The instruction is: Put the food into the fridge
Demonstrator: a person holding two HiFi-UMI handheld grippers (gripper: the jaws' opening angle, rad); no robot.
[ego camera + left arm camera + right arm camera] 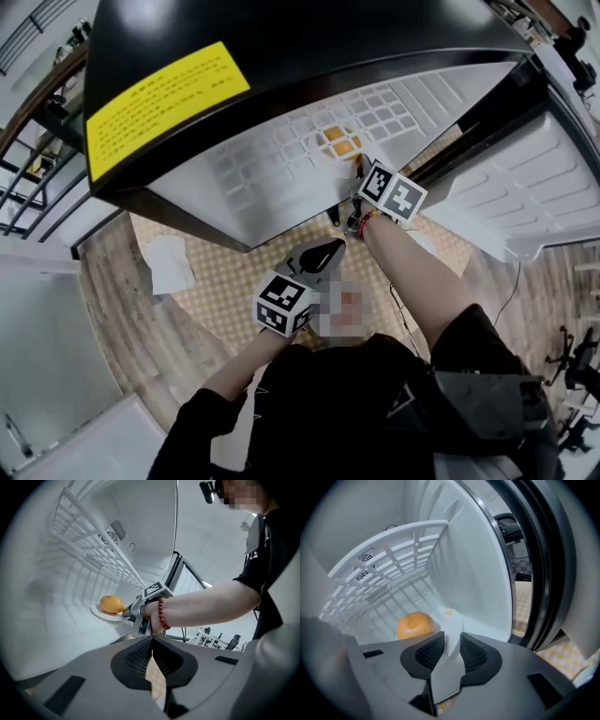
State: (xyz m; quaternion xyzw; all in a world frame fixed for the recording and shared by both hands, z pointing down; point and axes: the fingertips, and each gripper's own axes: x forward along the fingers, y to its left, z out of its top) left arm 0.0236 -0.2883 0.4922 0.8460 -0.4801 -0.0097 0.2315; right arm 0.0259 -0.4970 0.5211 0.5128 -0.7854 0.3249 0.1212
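Note:
An orange [415,624] lies on a white plate [451,620] that rests on the floor of the open white fridge compartment [281,159]. My right gripper [452,648] reaches into the fridge, and the plate's near rim sits between its jaws; the pads stand a little apart and do not seem to press on it. From the left gripper view, the orange [111,604] and the plate [101,614] show just beyond the right gripper [136,613]. My left gripper [333,246] hangs outside the fridge, below the opening, shut and holding nothing.
The fridge has a black top with a yellow label [164,103]. A white wire shelf [393,559] spans the compartment above the plate. The open door [525,187] stands to the right. A checkered mat [216,291] and a white sheet [169,264] lie on the floor.

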